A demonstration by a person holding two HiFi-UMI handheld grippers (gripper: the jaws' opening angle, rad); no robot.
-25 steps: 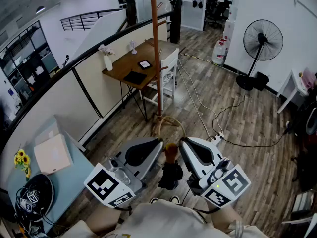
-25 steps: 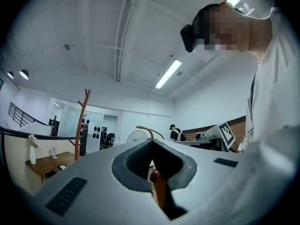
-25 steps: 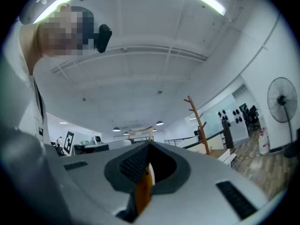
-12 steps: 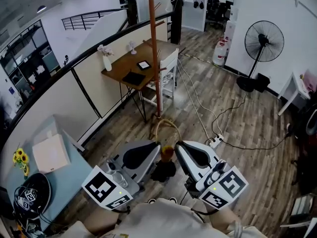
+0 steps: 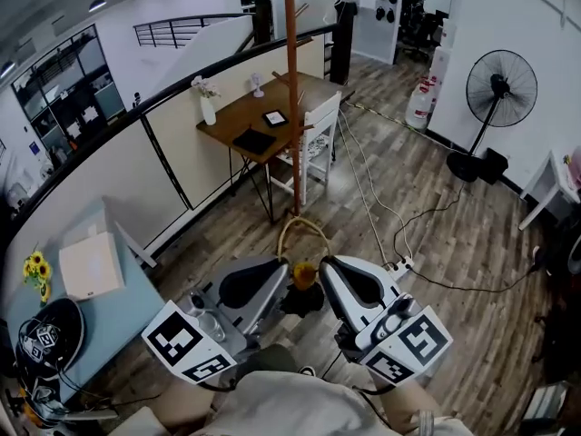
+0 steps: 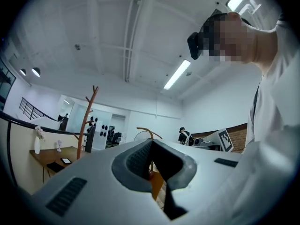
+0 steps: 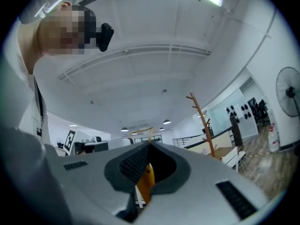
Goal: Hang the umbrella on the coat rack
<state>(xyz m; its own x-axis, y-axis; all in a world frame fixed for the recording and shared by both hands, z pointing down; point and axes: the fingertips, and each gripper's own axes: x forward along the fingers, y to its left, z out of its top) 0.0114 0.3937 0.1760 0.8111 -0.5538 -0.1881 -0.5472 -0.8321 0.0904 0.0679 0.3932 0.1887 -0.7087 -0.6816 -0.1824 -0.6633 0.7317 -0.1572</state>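
The umbrella stands upright in front of me, its curved wooden handle on top and its folded black canopy below. My left gripper is shut on its orange neck from the left. My right gripper is shut on it from the right. The left gripper view shows the orange neck pinched in the left gripper, with the handle hook above. The right gripper pinches the same orange part. The brown coat rack stands on the floor just beyond the handle.
Behind the rack are a wooden desk and a white chair. Cables and a power strip lie on the floor at right, with a standing fan farther back. A light blue table and a railing are at left.
Both grippers stay shut on the umbrella. It has risen slightly and shifted a little left toward the rack, and my head view has swung somewhat.
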